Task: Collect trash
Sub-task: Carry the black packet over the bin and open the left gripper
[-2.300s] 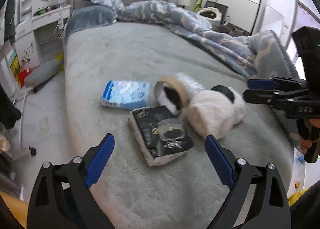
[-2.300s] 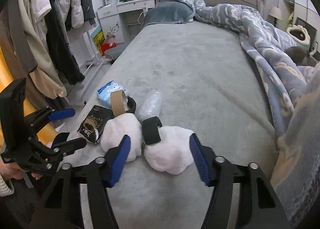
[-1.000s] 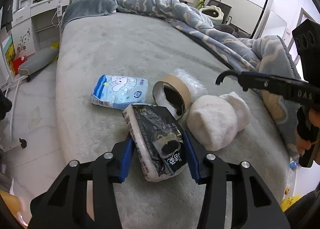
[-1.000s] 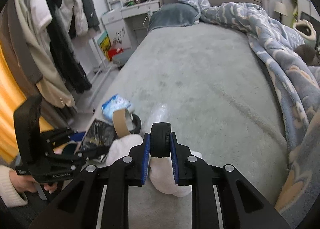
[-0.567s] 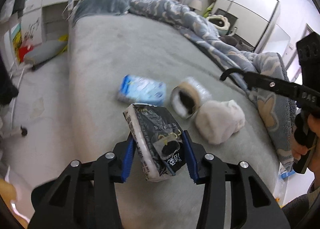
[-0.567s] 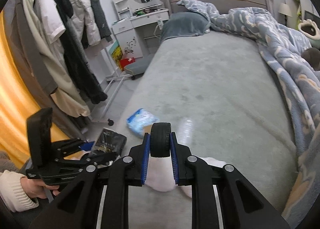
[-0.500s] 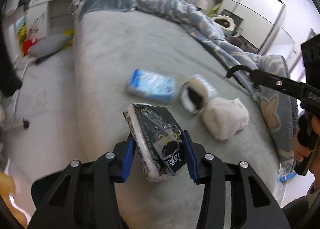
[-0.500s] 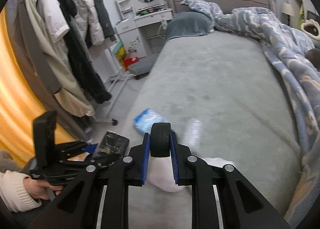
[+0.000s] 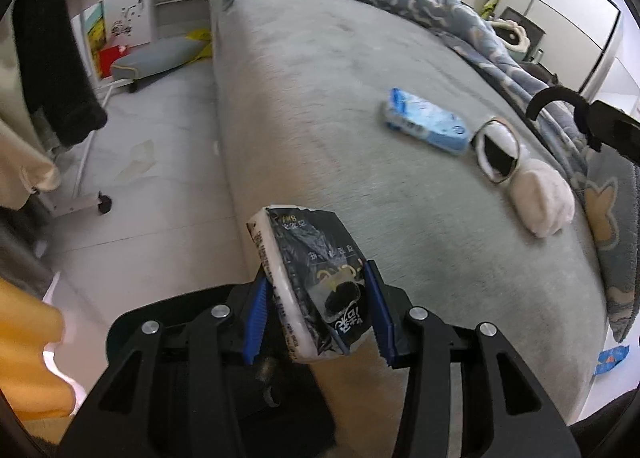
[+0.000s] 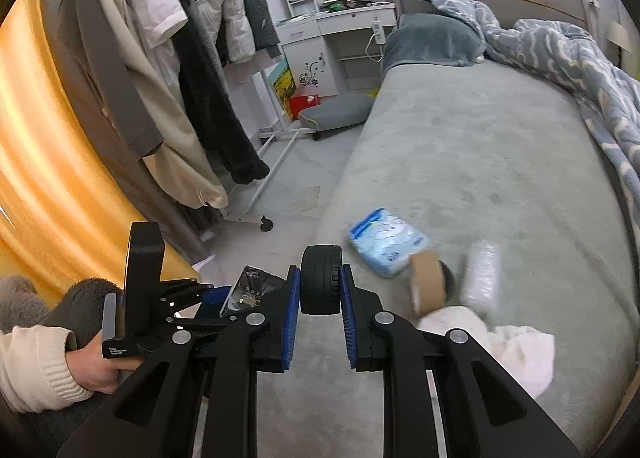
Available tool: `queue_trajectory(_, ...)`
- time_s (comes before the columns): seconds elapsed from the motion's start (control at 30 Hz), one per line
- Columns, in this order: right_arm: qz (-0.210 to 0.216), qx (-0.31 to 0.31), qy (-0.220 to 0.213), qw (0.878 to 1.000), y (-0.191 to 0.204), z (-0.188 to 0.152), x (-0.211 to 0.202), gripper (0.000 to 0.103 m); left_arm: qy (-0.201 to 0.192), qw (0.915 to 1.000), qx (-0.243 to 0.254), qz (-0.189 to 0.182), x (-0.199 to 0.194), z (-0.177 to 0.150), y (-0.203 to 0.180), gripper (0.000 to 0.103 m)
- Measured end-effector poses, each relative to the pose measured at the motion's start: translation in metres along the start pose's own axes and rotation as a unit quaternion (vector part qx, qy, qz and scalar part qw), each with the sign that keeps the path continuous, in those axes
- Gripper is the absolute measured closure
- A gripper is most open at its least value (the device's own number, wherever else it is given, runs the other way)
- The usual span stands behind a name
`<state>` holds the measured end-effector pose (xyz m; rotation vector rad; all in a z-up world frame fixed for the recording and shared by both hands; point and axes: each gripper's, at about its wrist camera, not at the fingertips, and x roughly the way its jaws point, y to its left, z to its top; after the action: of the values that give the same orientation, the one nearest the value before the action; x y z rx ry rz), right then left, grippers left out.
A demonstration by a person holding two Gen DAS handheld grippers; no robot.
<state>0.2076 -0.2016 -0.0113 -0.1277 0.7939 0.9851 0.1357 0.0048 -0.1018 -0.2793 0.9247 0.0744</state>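
Grey plush bedding covers the bed point(image 9: 320, 106) that fills most of both views, with a blue-and-cream patterned quilt point(image 10: 568, 54) bunched along its far side and a dark grey pillow point(image 10: 432, 40) at the headboard end. Beside the bed, on the pale floor, stands a clothes rack point(image 10: 192, 58) hung with coats, and a white dressing table point(image 10: 332, 30) sits past the pillow end.

Off the near edge of the bed, over the floor, the left gripper point(image 9: 316, 310) has its blue pads pressed against both sides of a black tissue pack point(image 9: 312, 282), which is lifted clear of the bedding and tilted. A hand point(image 10: 96, 366) in a cream sleeve grasps that gripper's handle.

Above the bed's near edge, the right gripper point(image 10: 320, 294) is clamped tight on a small black rubber wheel point(image 10: 321, 278), its tread facing the camera.

On the bed, well apart from the black tissue pack, lie a blue-and-white tissue pack point(image 9: 426, 126), just beyond it a roll of brown tape point(image 9: 498, 148), and touching the roll a white fluffy bundle point(image 9: 540, 200). A crinkled clear plastic bottle point(image 10: 480, 274) rests just beside the tape on the side away from the blue pack
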Motion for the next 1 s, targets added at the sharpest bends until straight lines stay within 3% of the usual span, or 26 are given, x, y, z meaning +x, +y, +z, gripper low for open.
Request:
queue_trajectory(0.2,0.026,-0.007,-0.003,1.000,0.022,0.008,0.007,0.083,0.009,0.9998,-0.011,0.017,-0.004,-0.008,0.023,0.055)
queue_trajectory(0.47,0.055,-0.017,0.026,0.998,0.049,0.010,0.033,0.083,0.080,0.9941,-0.056,0.047,0.020,-0.032,0.068,0.055)
queue_trajectory(0.63,0.062,-0.013,0.052,0.997,0.059,0.008,0.057,0.083,0.119,0.9891,-0.077,0.040,0.035,-0.043,0.086,0.055)
queue_trajectory(0.83,0.093,0.011,0.085,0.992,0.068,0.001,0.089,0.083,0.184,0.9773,-0.098,0.036,0.059,-0.063,0.100,0.055)
queue_trajectory(1.0,0.087,0.008,0.126,0.988,0.077,-0.011,0.118,0.083,0.225,0.9656,-0.124,0.037,0.071,-0.080,0.112,0.055)
